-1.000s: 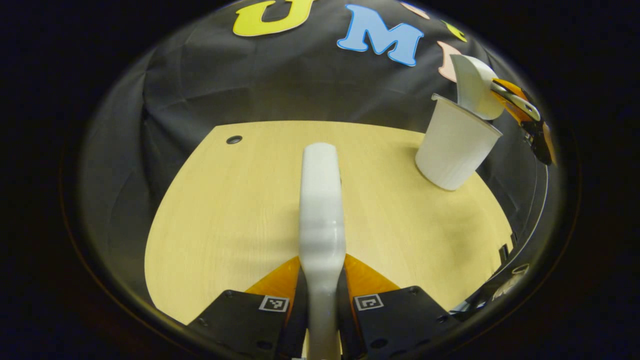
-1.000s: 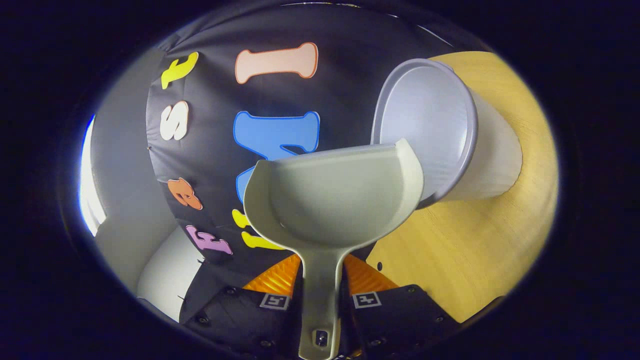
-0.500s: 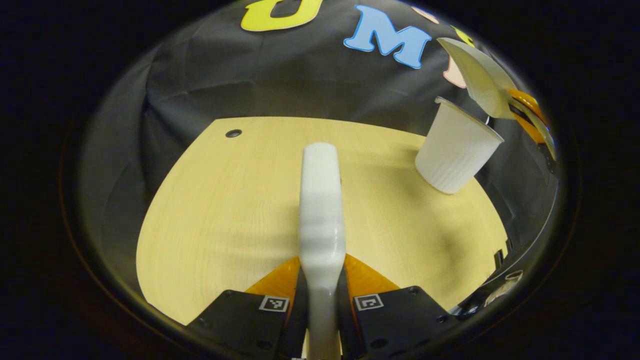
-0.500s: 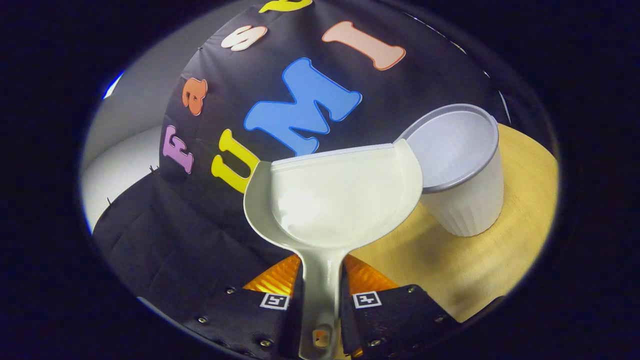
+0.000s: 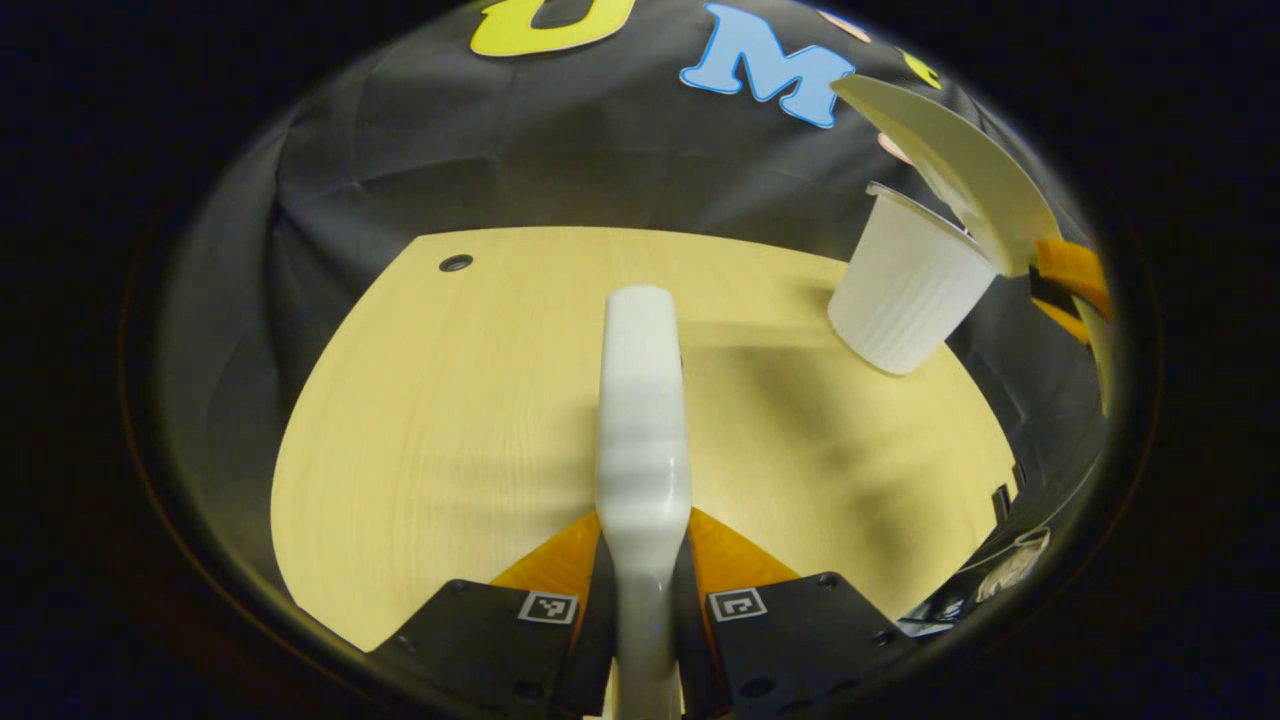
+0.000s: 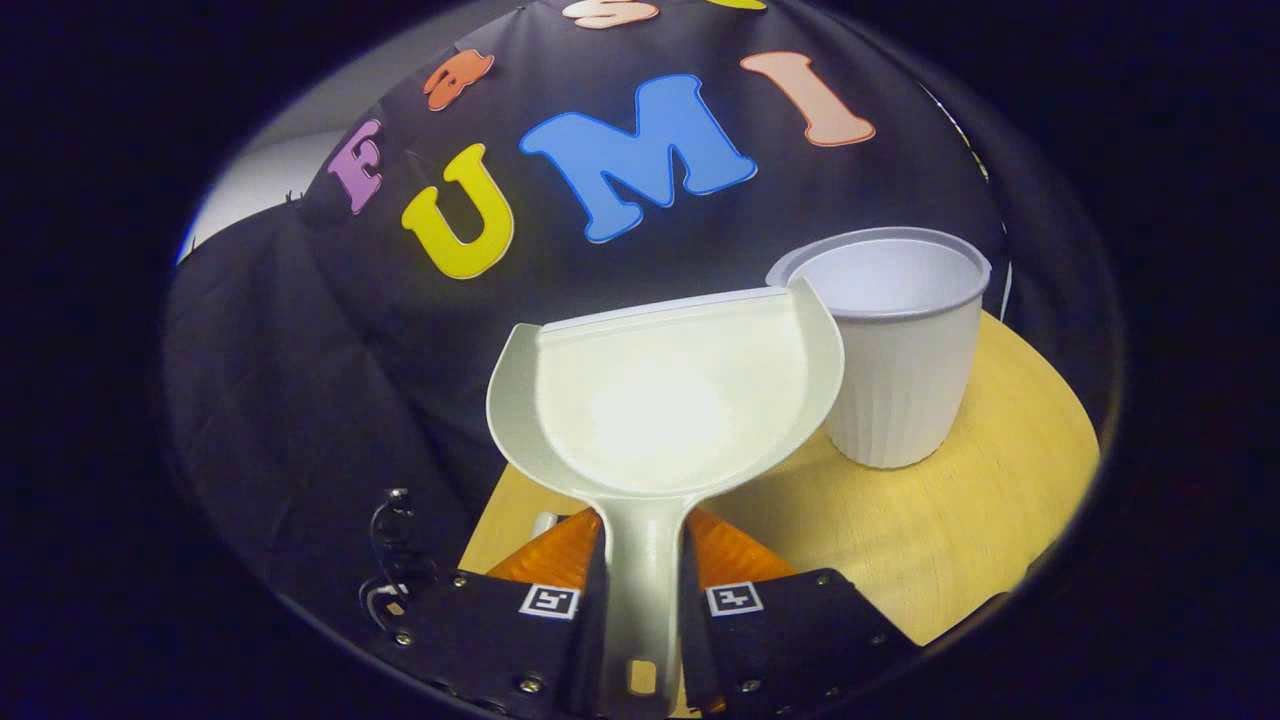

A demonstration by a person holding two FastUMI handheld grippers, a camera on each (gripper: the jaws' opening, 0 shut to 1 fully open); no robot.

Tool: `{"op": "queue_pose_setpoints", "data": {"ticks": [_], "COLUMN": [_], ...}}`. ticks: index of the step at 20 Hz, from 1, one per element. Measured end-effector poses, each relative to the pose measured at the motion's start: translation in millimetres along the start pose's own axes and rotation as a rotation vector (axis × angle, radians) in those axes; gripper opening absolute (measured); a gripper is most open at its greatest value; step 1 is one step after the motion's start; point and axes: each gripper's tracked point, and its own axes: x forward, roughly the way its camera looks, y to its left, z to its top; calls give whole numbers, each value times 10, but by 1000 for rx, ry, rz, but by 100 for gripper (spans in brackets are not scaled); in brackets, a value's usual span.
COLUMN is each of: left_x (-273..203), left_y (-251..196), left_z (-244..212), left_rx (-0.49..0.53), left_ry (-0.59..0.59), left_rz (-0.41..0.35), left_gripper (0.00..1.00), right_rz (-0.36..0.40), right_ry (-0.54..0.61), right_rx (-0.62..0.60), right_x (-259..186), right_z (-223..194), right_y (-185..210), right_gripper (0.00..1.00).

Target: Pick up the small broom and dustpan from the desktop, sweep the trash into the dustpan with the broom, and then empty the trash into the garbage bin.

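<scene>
Broom (image 5: 643, 400) sits in our left claw (image 5: 645, 600), both fingers clamped on its white handle, which points out over the bare tabletop (image 5: 450, 420). To the right stands the white ribbed garbage bin (image 6: 895, 350) near the tabletop's far edge. Our right claw (image 6: 640, 610) pinches the dustpan (image 6: 665, 400) by its handle, pan level and just beside the bin's rim.
</scene>
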Motion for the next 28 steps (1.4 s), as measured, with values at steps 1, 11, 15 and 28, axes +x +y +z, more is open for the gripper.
{"op": "queue_pose_setpoints", "data": {"ticks": [1, 11, 15, 28], "left_x": [12, 133, 257, 278], "left_y": [6, -31, -34, -32], "left_z": [-11, -131, -188, -182], "left_rx": [-3, -12, -30, -66], "left_ry": [8, 54, 77, 145], "left_rz": [-6, 4, 19, 83], "left_gripper": [31, 33, 31, 36], "right_rz": [-24, -184, -224, -257], "right_ry": [18, 188, 246, 361], "right_rx": [-18, -122, -104, -49], "right_x": [27, 285, 410, 472], "right_z": [-115, -1043, -1264, -1724], "right_y": [-53, -613, -845, -1054], "right_gripper": [31, 31, 32, 32]}}
